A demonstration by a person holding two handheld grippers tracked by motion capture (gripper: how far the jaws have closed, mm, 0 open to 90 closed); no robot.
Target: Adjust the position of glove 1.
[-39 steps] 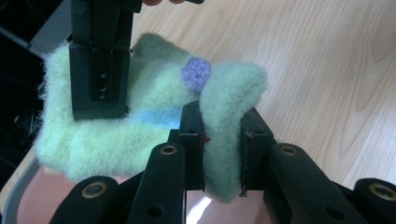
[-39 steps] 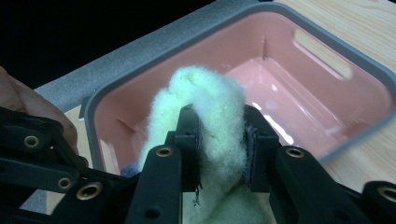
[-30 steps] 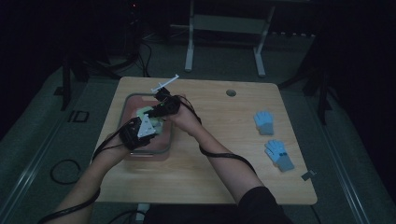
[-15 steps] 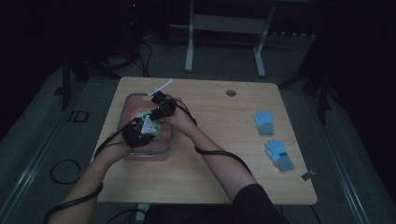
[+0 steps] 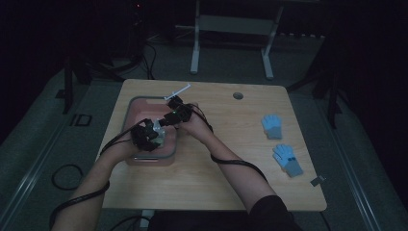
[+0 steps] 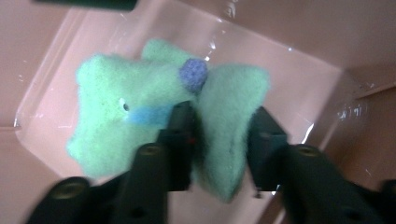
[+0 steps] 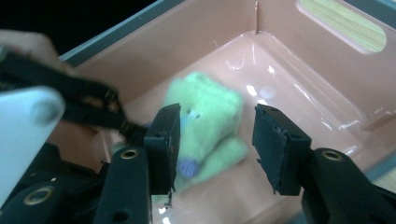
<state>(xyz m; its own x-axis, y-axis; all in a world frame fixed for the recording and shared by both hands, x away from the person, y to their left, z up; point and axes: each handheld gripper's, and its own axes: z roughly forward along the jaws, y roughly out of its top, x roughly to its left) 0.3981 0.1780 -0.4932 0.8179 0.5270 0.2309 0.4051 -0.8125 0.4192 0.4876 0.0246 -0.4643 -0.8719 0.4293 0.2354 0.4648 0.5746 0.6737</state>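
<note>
A green fuzzy glove (image 6: 140, 102) with a blue dot lies on the floor of a pink bin (image 5: 132, 103) at the table's left. My left gripper (image 6: 224, 140) reaches down into the bin. Its jaws have just been opening and now stand loosely on either side of one lobe of the glove. My right gripper (image 7: 215, 140) hangs over the same glove (image 7: 205, 116) from the far side. Its jaws have also just been opening, and they stand wide apart with nothing pressed between them. In the high view both grippers (image 5: 149, 137) (image 5: 169, 117) are close together inside the bin.
Two blue gloves (image 5: 272, 126) (image 5: 287, 159) lie on the wooden table at the right. A round cable hole (image 5: 237, 95) sits near the table's far edge. The bin's walls (image 7: 224, 42) rise close around both grippers. Cables trail from each hand.
Both hands have sunk lower into the bin with the green glove. Both pairs of jaws stand wider apart than before.
</note>
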